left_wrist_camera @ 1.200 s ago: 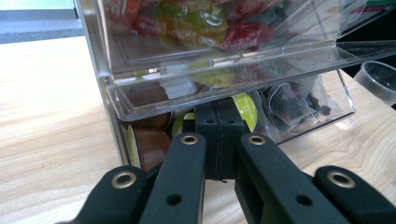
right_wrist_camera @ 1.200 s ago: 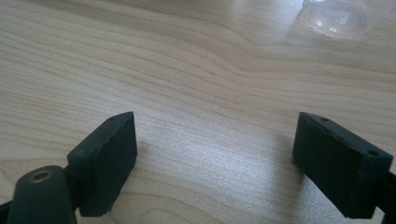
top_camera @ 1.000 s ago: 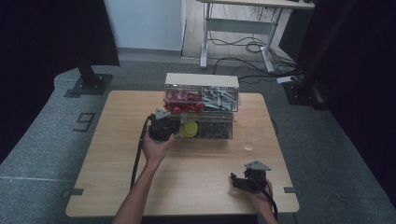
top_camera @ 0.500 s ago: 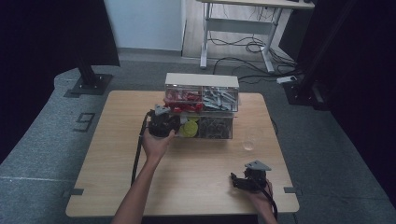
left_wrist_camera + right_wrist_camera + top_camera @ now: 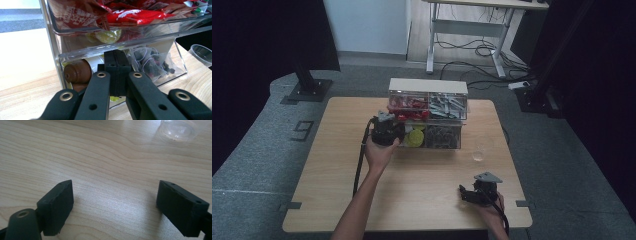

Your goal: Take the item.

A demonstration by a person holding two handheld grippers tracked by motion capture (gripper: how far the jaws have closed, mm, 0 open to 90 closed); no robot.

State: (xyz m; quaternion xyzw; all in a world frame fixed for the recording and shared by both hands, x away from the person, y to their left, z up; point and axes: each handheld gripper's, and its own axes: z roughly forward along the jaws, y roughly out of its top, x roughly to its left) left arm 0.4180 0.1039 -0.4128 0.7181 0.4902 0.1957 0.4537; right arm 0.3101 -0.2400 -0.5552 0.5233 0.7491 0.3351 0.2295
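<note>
Lower-left drawer (image 5: pixel 82 53): clear plastic, bottom row, left side of the clear drawer cabinet (image 5: pixel 427 86), which stands at the far middle of the table (image 5: pixel 337 175). It appears closed or nearly so. A brown capsule (image 5: pixel 77 72) lies behind its front wall.
Drawer heading: the front faces the person, so it would pull out toward the near edge.
Cabinet long axis: runs across the table, parallel to the far edge, two drawers wide and two high.
Neighbouring drawers: red packets (image 5: pixel 130 12) above; dark tea bags (image 5: pixel 150 62) to the right.
Left gripper (image 5: pixel 117 56): clenched, pads pressed together against the drawer front. Whether a thin lip or pull is pinched between them cannot be told.
Change: none visible against the earlier high views. The left hand (image 5: pixel 379 152) is parked at the drawer and the cabinet sits in the same spot.
Meaning for the work: judged as the pause before a pull, with the drawer not yet drawn out.
Right gripper (image 5: pixel 115 192): released, jaws wide over bare wood near the near-right corner, grasping nothing.
Clear cup (image 5: pixel 180 128): empty and upright, between the right gripper and the cabinet, apart from both.
</note>
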